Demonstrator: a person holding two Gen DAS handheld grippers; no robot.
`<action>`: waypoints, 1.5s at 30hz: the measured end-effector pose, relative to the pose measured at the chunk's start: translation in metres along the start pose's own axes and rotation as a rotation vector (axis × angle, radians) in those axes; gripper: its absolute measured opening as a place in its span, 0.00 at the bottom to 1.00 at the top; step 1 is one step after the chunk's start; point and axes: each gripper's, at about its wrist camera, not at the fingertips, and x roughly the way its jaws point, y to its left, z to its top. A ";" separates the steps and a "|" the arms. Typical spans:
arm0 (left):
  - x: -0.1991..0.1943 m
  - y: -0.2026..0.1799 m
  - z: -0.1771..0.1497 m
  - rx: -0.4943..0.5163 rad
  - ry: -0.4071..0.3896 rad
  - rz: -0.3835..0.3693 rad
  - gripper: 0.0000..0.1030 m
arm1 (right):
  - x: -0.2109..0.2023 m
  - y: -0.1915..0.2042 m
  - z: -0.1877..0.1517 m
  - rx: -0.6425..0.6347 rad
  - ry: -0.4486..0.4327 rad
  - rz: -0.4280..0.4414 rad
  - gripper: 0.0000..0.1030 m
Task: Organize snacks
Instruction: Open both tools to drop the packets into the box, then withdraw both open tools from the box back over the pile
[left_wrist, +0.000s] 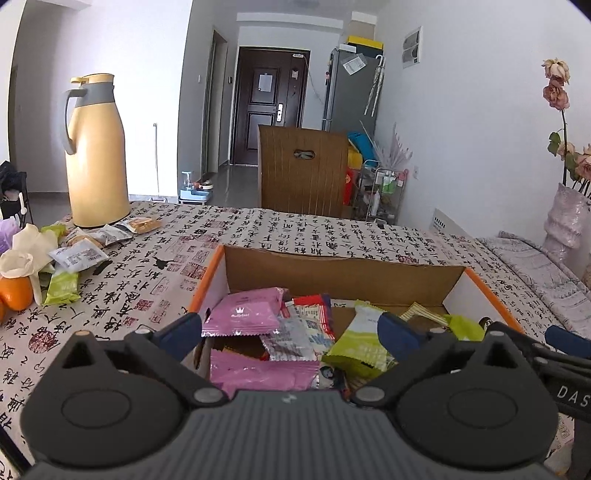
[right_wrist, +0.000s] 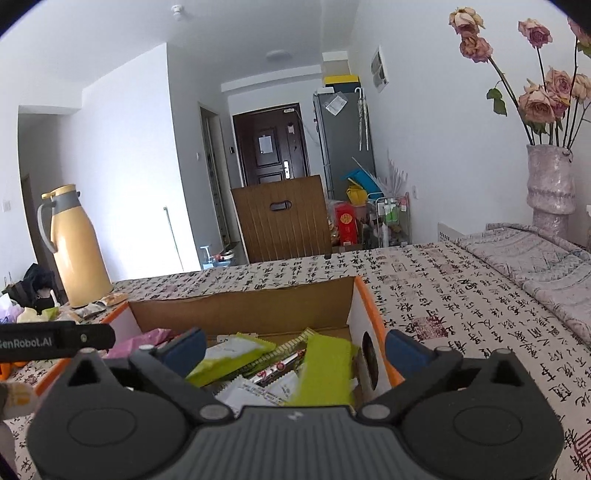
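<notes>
Table: A table (left_wrist: 155, 280) with a cloth full of black writing stands in a bright room.
Left gripper: The left gripper (left_wrist: 291, 334) hangs low over the near left part of the box. Its jaws are wide open and hold nothing.
Right gripper: The right gripper (right_wrist: 295, 349) hangs over the near right corner of the box. Its jaws are wide open too, and empty. One blue finger is over the snacks and the other is outside the box wall.
Box: The cardboard box (left_wrist: 343, 275) with orange edges sits on the table right in front of both grippers.
Done so far: Many snacks are already in the box, like pink packets (left_wrist: 243, 314), a green packet (left_wrist: 360, 345) and a red and white one (left_wrist: 314, 314).
Still to do: A small pile of loose snacks (left_wrist: 81, 253) lies well apart, on the far left of the table, near an orange (left_wrist: 14, 293). It looks like these still need to go in.
Farther back: A tall yellow jug (left_wrist: 96, 155) stands just behind that pile. A vase (right_wrist: 550, 184) of dried roses stands at the far right.
Far away: A brown chair (left_wrist: 303, 170) and a dark door (left_wrist: 267, 107) are behind the table.
</notes>
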 end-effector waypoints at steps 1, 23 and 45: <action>-0.001 0.000 0.000 0.000 -0.001 0.001 1.00 | 0.001 0.000 0.000 -0.001 0.002 -0.001 1.00; -0.042 0.000 0.004 0.014 -0.019 0.012 1.00 | -0.041 0.012 0.009 -0.037 -0.030 -0.006 1.00; -0.076 0.043 -0.070 0.051 0.089 0.018 1.00 | -0.082 0.024 -0.049 -0.092 0.154 -0.005 1.00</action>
